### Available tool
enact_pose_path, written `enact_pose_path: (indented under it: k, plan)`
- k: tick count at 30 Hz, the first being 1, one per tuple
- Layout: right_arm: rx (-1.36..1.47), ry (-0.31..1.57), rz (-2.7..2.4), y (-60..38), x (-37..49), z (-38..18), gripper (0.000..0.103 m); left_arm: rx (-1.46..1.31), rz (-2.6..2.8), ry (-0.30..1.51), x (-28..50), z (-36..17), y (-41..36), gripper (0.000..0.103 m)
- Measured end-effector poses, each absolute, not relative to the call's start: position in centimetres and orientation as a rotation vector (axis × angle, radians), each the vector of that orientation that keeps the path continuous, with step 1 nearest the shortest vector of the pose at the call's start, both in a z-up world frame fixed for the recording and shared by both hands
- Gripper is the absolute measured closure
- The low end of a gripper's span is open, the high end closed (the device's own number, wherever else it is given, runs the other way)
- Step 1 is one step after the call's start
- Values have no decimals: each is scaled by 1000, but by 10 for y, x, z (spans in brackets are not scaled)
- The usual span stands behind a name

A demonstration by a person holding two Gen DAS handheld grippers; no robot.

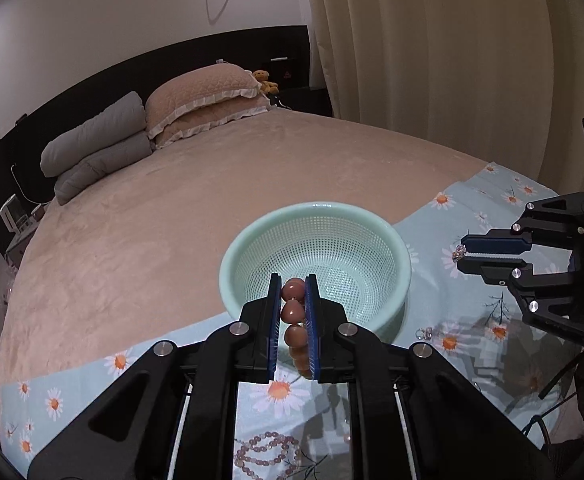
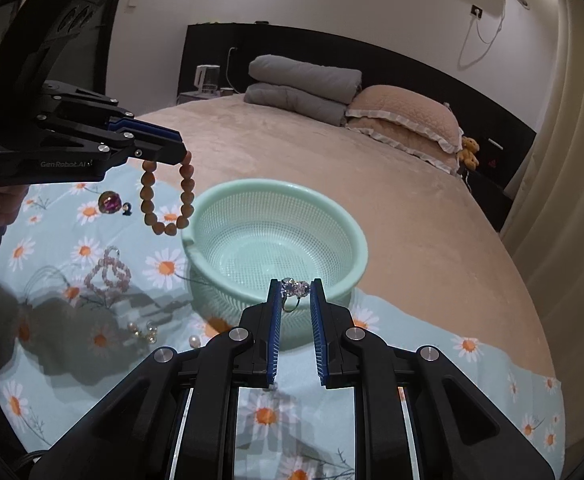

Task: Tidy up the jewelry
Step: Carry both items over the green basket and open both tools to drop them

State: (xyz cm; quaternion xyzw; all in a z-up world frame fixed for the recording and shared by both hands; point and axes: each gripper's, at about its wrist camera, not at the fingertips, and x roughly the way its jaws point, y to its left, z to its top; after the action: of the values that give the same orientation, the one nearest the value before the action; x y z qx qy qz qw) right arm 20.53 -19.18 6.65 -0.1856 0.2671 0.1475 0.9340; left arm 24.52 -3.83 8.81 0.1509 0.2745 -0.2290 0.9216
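Note:
A mint green mesh basket stands on a daisy-print cloth on the bed. My left gripper is shut on a brown bead bracelet, which hangs just left of the basket rim. My right gripper is shut on a silver ring with clear stones, held at the basket's near rim.
On the cloth lie a pink bead bracelet, pearl earrings, a single pearl, a purple gem piece and small silver rings. Pillows lie at the bed's head.

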Motion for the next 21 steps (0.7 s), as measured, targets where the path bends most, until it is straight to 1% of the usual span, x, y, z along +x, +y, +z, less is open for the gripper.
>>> enact_pose_path:
  k: [4,8,11,16,19,20,21]
  plan:
    - [-318,543,299,-191,228,64,89,314,-453,497,259,92,-53,91]
    - [-238,544,288,-194,247,58,89,291,-422,545,279,78,-58,91]
    - [-175,564,296,-197,261,48,89,276,-426,597,288,58,-60,91]
    - [-183,615,293,-191,272,26,89,283,-418,648,296,32,-62,91]
    - [-190,602,286,-189,270,21,88,290,-404,659,297,26,-58,91]
    - [-189,603,274,-189,270,20,81,280,-405,659,297,26,-56,90]
    - [-188,602,265,-189,270,19,64,273,-402,657,296,26,-54,87]
